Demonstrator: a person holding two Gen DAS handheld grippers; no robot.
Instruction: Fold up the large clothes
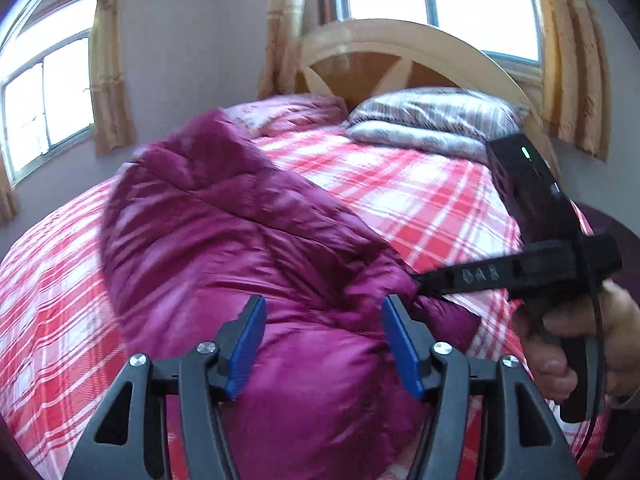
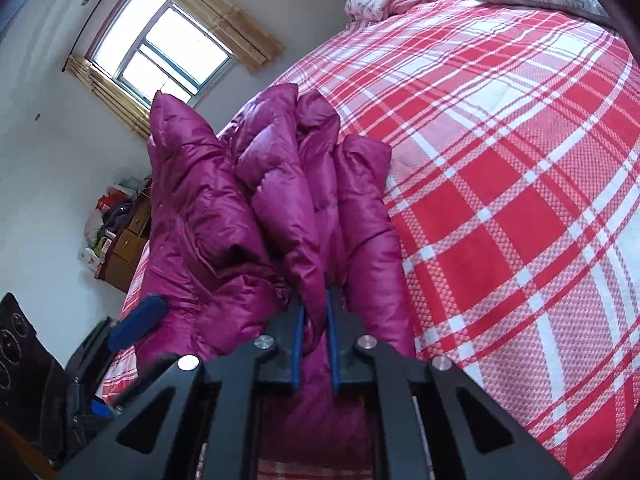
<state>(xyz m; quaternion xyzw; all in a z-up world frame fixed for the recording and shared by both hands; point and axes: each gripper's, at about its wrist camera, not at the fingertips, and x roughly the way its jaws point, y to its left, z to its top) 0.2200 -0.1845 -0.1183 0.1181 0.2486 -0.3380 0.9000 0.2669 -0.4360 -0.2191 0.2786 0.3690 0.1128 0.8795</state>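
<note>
Blue pads of the left gripper [image 1: 323,336] stand apart over the jacket [image 1: 248,248], gripping nothing — the padded bulk lies just ahead of and under them. Its long axis runs from the bed's [image 1: 420,200] near edge, by the person, up toward the far left corner; which end is the collar I cannot tell. Right gripper [image 2: 316,344] is clenched on a puffy fold at the jacket's near right end, so that hand is the one placed to carry the next fold. Pillows [image 1: 424,124] sit at the headboard [image 1: 360,52], well apart.
</note>
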